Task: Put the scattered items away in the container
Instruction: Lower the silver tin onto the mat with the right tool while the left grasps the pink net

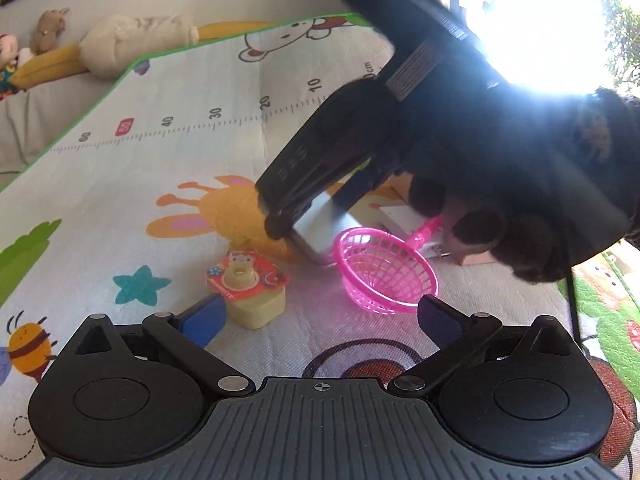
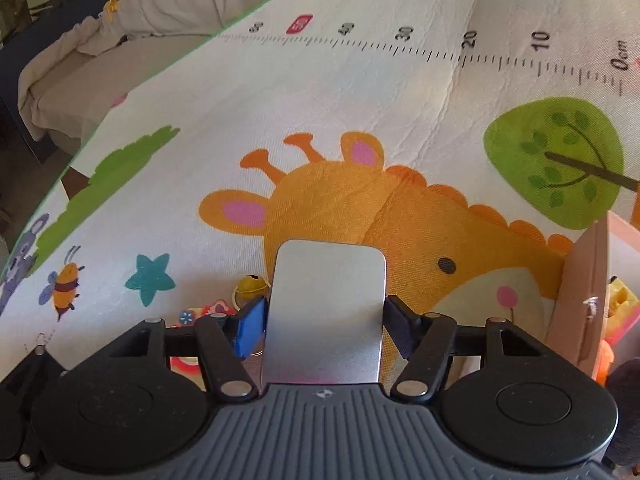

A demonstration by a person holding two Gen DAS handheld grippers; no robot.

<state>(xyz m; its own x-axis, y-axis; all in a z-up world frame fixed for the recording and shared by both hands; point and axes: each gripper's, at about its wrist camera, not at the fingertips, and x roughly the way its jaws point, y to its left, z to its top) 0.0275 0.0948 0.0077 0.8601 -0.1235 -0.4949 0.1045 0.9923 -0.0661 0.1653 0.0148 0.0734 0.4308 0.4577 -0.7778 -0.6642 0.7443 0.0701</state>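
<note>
My right gripper (image 2: pixel 325 326) is shut on a flat silver metal case (image 2: pixel 326 312) and holds it above the play mat; in the left wrist view the right gripper (image 1: pixel 320 192) hangs over the mat with the silver case (image 1: pixel 316 228) in it. My left gripper (image 1: pixel 320 320) is open and empty, low over the mat. Just ahead of it lie a pink plastic basket scoop (image 1: pixel 386 272) and a yellow toy block with a red cartoon top (image 1: pixel 250 288). A pink container box (image 2: pixel 592 300) with toys inside stands at the right.
The cartoon play mat (image 2: pixel 360 92) with a ruler print covers the floor. Plush toys (image 1: pixel 120 40) and a beige cushion border lie at the far edge. A white card and small items (image 1: pixel 404 216) lie behind the scoop. A small yellow toy (image 2: pixel 250 284) sits left of the case.
</note>
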